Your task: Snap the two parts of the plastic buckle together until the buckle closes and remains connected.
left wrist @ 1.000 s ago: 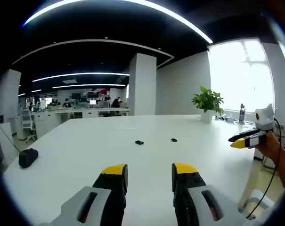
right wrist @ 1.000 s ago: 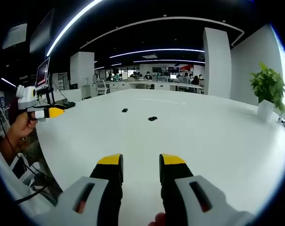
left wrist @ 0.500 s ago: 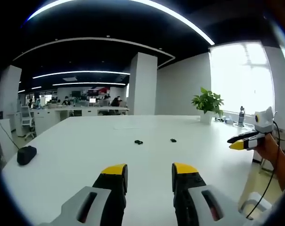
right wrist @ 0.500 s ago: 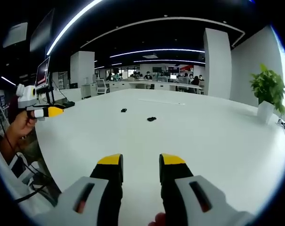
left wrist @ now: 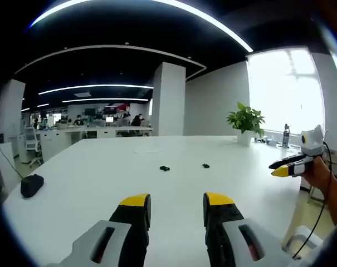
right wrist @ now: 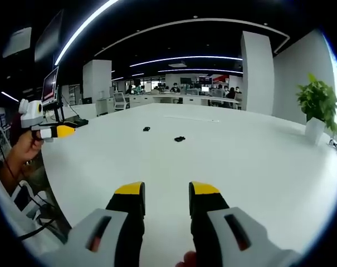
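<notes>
Fingers [left wrist: 136, 207] of both grippers gape empty; two buckle parts [left wrist: 165, 168] lie apart on the table [left wrist: 101, 178], untouched, nothing joined.

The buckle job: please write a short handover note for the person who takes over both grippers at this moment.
Left gripper: open, empty, held above the near part of the white table.
Right gripper: open, empty, also above the near part of the table.
Buckle parts: two small black pieces lie apart on the table, far ahead of both grippers. In the left gripper view they are the left piece and the right piece.
Done: nothing yet; neither piece is picked up or joined.
Left: reach in, grip one piece with each gripper, line them up and snap them together until they hold.
</notes>
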`<state>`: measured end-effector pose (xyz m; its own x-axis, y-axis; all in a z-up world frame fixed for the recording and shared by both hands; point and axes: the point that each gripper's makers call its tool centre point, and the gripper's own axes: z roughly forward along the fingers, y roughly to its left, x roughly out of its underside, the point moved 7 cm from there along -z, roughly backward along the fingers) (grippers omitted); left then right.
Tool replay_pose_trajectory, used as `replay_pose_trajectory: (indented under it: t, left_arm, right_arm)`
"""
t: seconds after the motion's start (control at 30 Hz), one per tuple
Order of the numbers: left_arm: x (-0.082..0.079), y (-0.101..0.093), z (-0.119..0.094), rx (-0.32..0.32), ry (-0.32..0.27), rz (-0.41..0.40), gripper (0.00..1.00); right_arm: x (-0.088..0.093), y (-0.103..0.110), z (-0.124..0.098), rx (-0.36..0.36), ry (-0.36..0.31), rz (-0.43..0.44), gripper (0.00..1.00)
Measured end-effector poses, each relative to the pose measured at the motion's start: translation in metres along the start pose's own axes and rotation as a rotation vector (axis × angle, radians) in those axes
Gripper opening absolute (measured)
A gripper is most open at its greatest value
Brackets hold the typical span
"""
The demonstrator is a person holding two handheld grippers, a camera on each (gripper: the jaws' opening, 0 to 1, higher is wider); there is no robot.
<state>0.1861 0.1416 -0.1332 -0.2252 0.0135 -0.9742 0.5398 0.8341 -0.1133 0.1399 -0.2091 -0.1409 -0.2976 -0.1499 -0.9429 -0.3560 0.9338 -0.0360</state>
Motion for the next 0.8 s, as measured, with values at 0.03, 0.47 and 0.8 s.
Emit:
replay_pose_trajectory:
  t: [0.03, 0.47, 0.8]
  left_arm:
    - [0.0, 0.0, 0.0, 0.0, 0.003, 0.0, 0.38]
    - [-0.002, 0.001, 0.004, -0.001, 0.013, -0.009, 0.37]
    - [-0.006, -0.001, 0.012, 0.008, 0.018, 0.005, 0.37]
  right_arm:
    - [0.0, 0.0, 0.001, -0.001, 0.0, 0.0, 0.31]
    - [0.002, -0.002, 0.003, 0.002, 0.003, 0.008, 0.31]
    - [-0.001, -0.004, 0.007, 0.0, 0.006, 0.009, 0.31]
